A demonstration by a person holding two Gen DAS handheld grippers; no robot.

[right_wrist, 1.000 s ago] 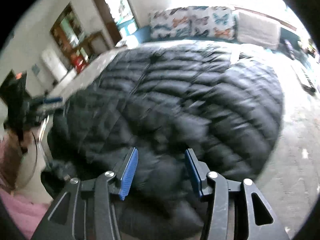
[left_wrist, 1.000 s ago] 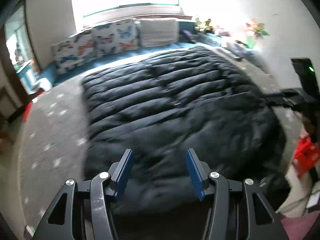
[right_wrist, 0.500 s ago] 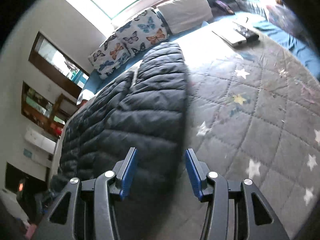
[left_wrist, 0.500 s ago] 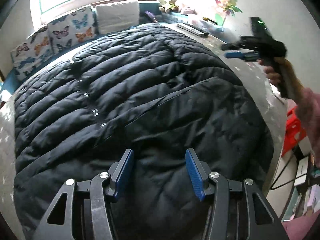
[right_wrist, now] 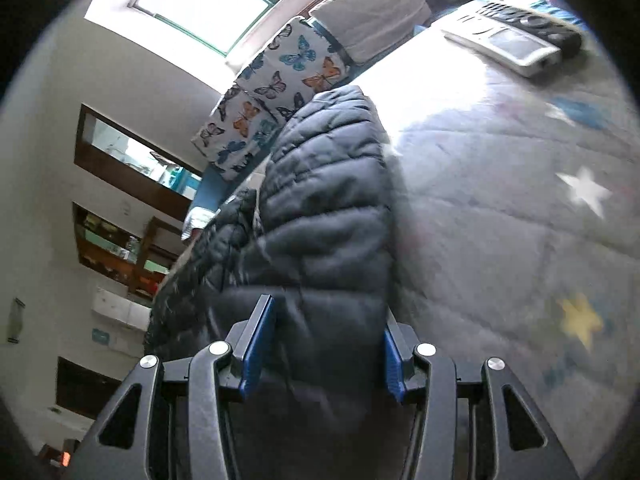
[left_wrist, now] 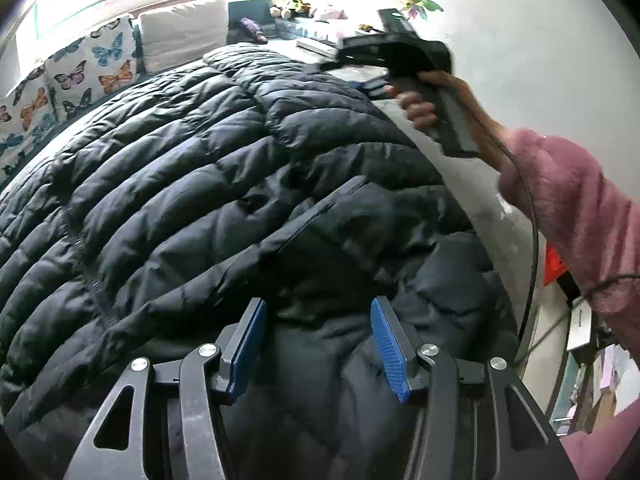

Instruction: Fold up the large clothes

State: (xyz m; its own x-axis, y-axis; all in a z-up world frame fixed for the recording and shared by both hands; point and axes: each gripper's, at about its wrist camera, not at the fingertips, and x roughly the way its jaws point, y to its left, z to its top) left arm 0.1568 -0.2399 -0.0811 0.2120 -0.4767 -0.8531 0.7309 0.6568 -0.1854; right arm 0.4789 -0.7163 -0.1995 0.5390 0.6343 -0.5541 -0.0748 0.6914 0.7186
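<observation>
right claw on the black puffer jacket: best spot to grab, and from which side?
Take the puffer jacket by its long outer edge, where it meets the bare starred quilt, coming in from the quilt side. That edge lies free and raised on the quilt, so one pad could probably slip under it. The right claw stands open over it already.

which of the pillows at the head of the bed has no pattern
The plain beige pillow, right of the butterfly-print pillows in the left wrist view.
</observation>
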